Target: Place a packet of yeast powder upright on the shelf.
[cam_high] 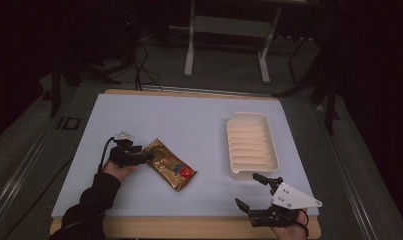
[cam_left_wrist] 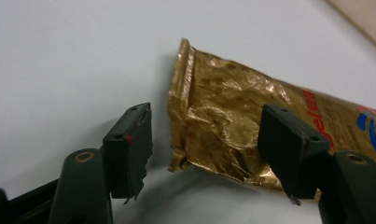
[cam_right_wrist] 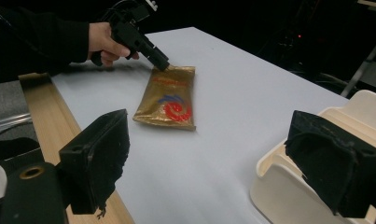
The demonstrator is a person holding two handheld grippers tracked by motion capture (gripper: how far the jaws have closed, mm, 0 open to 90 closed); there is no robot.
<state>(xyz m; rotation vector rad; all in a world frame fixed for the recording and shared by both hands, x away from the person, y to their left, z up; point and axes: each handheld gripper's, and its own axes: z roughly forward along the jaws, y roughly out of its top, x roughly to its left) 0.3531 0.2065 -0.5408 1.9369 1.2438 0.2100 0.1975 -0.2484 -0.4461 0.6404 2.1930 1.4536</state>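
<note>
A crinkled gold packet (cam_high: 170, 165) with red and blue print lies flat on the white table (cam_high: 189, 115), left of centre. My left gripper (cam_high: 148, 156) is low at the packet's near-left end. In the left gripper view the jaws straddle that end of the packet (cam_left_wrist: 223, 116). The left pad (cam_left_wrist: 129, 144) stands clear of the foil edge and the right jaw sits over the foil, so the gripper (cam_left_wrist: 206, 128) is open. My right gripper (cam_high: 247, 189) rests wide open near the table's front edge, holding nothing. From it I see the packet (cam_right_wrist: 169, 98) and the left gripper (cam_right_wrist: 161, 63) at its far end.
A cream ribbed tray (cam_high: 230, 145) stands at the right of the table, just beyond my right gripper; its rim (cam_right_wrist: 363, 105) shows close in the right gripper view. A wooden board edge (cam_high: 189, 227) runs along the front. Stand legs and cables lie on the floor behind.
</note>
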